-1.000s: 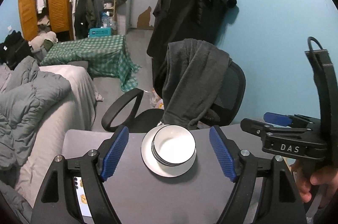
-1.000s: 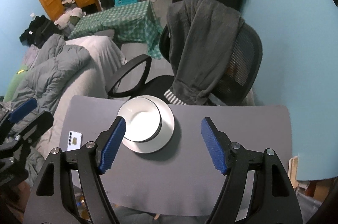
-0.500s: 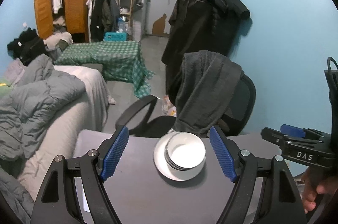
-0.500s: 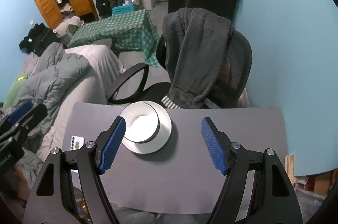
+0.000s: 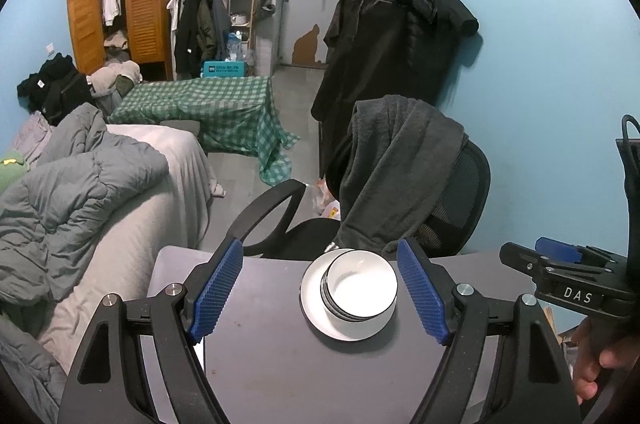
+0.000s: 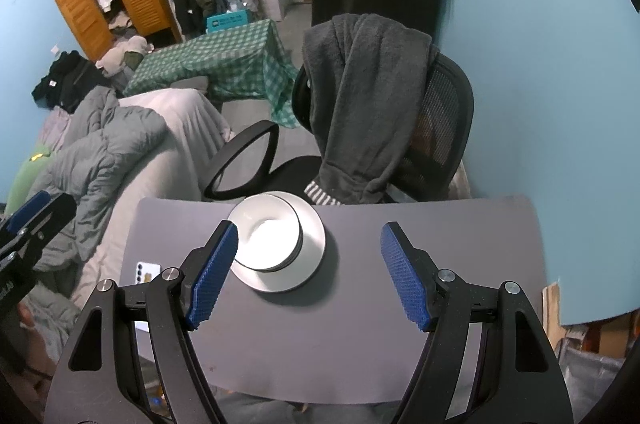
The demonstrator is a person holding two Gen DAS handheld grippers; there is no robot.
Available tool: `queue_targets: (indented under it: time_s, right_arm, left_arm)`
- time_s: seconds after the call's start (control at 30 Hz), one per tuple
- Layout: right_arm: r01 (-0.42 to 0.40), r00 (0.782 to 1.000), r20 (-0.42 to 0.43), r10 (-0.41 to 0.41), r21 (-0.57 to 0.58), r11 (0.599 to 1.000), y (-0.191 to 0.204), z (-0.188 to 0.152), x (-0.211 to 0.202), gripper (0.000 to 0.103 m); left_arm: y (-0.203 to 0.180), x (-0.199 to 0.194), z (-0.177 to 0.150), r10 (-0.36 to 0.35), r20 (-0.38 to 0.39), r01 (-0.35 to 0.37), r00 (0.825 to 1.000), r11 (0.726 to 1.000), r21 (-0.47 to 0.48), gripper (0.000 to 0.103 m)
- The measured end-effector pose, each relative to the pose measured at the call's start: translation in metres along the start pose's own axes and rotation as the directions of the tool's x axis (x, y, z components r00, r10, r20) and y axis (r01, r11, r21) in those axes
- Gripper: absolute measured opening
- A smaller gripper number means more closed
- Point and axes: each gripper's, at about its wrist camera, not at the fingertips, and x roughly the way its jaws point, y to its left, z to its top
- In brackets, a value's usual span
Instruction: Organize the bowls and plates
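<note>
A stack of white bowls (image 5: pixel 360 284) is being carried by a white plate (image 5: pixel 316 312) at the far edge of the grey table (image 5: pixel 280 364), just in front of a black office chair (image 5: pixel 460 192) over which a grey garment (image 5: pixel 396 160) is being draped. The left gripper (image 5: pixel 320 298) is being held above the near side of the table with its blue pads spread wide and nothing gripped; the bowls are being framed between them, untouched. The right gripper (image 6: pixel 308 272) is likewise being held released and empty, its pads well apart above the table, with the plate and bowls lying beyond its left pad. A white phone (image 6: pixel 146 270) is being left flat on the table's left side, near the bed's grey duvet (image 6: pixel 100 152).
</note>
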Motion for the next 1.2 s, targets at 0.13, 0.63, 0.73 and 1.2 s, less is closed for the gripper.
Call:
queue_targets:
  time_s: [0.13,0.63,0.73,1.2]
  right_arm:
    - [0.0,1.0,-0.001,0.0,0.002,1.0,0.001,0.0,0.0,0.073]
    - [0.001,1.0,-0.002,-0.001,0.001,1.0,0.002,0.0,0.0,0.073]
    - [-0.003,1.0,0.0,0.003,-0.002,1.0,0.006,0.001,0.001,0.073]
    - [0.003,1.0,-0.004,-0.003,0.002,1.0,0.014,0.001,0.003,0.073]
  left_arm:
    - [0.001,0.0,0.002,-0.002,-0.002,0.002,1.0,1.0,-0.001,0.081]
    - [0.01,0.003,0.002,-0.005,-0.024,0.005,1.0,1.0,-0.002,0.081]
    - [0.011,0.003,0.003,0.0,-0.025,0.0,1.0,1.0,0.005,0.081]
    - [0.012,0.005,0.001,-0.005,-0.042,0.005,0.999,1.0,0.006,0.081]
